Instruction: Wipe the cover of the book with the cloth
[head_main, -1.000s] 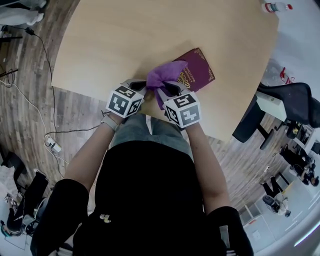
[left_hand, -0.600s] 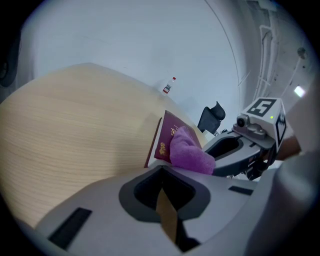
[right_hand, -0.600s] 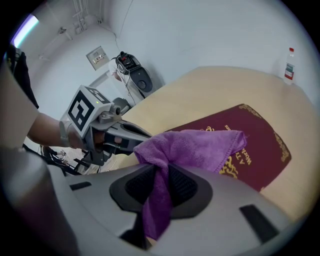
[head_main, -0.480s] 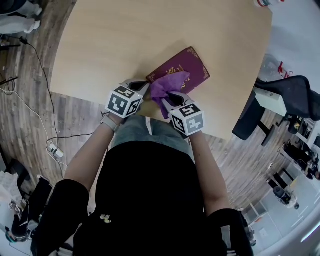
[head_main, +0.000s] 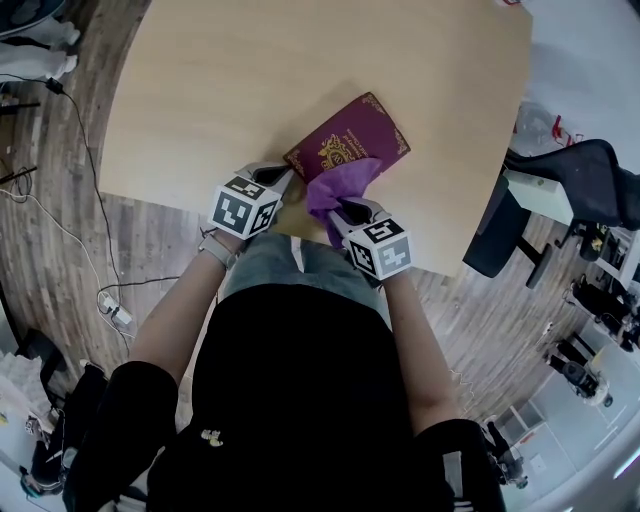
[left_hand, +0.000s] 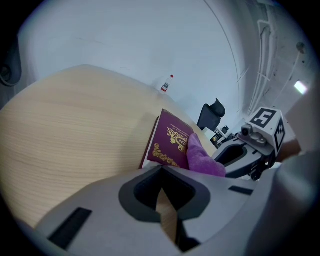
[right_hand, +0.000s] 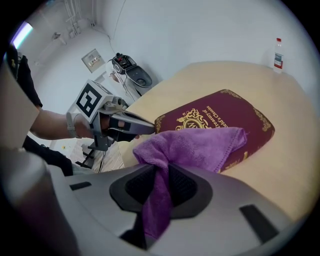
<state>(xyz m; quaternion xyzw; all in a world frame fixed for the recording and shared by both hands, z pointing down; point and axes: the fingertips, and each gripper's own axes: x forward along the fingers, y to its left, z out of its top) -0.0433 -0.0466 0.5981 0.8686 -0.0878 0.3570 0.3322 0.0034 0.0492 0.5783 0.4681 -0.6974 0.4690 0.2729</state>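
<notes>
**Purple cloth lies on the maroon cover, pinched by the right gripper**

A pale wooden table (head_main: 250, 90) with a curved edge fills the far part of the scene, and a black office chair (head_main: 575, 195) stands off its right side. Close to the table's near edge lies a closed maroon book (head_main: 350, 135) with a gold crest and gold lettering on its cover. It is face up and turned at an angle to the table edge.

A purple fleecy cloth (right_hand: 200, 145) is spread over the near right part of that cover, touching it, while the crest and the far half stay bare. The right gripper (right_hand: 160, 172) has its jaws clamped on one bunched end of the cloth, which hangs down between them.

The left gripper (left_hand: 161, 170) has its jaws closed tip to tip with nothing between them. Its tips sit at the book's near left corner, just beside the cloth.

At the table's far edge, well apart from the book, stands a small clear bottle (right_hand: 278, 52) with a red cap.
</notes>
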